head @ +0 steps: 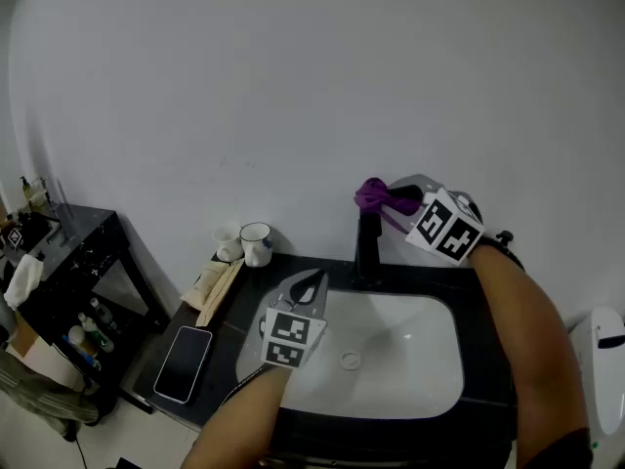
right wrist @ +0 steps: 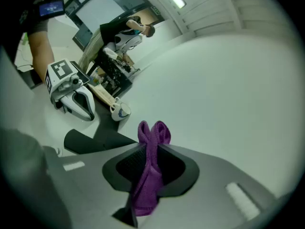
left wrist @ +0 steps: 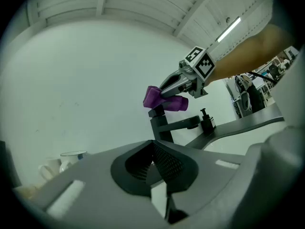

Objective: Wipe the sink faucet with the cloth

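Purple cloth [head: 374, 195] sits bunched at the top of the black faucet [head: 368, 247], clenched between the fingers of the right gripper [head: 398, 201]; its folds stick out past the fingertips. The left gripper [head: 308, 286] hovers over the left edge of the white sink [head: 444, 379], fingers closed on each other with nothing between them. The sink is set into a black desk [head: 244, 306] against a plain white wall [head: 293, 86]. On the desk left of the sink lie a dark phone [head: 184, 362] and a beige packet [head: 217, 283], with two white mugs [head: 256, 244] near the wall. Further left stands a black shelf unit [head: 73, 262] holding small bottles.
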Demonstrator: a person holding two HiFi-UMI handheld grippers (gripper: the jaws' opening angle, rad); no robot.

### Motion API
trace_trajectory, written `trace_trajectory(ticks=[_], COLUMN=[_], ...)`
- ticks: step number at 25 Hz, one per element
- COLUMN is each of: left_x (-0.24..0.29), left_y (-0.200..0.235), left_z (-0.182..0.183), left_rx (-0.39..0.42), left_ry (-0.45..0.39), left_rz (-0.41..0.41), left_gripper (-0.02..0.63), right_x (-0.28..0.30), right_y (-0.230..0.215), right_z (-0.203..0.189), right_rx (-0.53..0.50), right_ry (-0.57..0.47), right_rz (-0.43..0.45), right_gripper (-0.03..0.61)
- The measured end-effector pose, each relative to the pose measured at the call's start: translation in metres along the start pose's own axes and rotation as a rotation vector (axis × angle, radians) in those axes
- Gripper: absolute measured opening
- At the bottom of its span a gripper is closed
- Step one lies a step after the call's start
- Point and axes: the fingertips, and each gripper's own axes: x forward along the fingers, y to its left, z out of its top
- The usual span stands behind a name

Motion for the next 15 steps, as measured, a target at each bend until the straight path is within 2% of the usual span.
trace_trajectory(ticks=[7, 15], left_x=[0.008, 0.009], left_y=[0.006, 0.010], left_z=[0.004, 0.001], left_rx=[0.018, 0.000], left_ry=[-0.005, 0.010], left_rz=[0.003, 0.010], left_gripper=[0.017, 0.017], right_x=[0.021, 0.013], right_y=[0.004, 0.029], right_z=[0.007, 0.014], right_rx=[-0.133, -0.212], right_ry=[0.042, 0.060], right_rz=[0.087, 0.143], right_gripper=[0.071, 0.067])
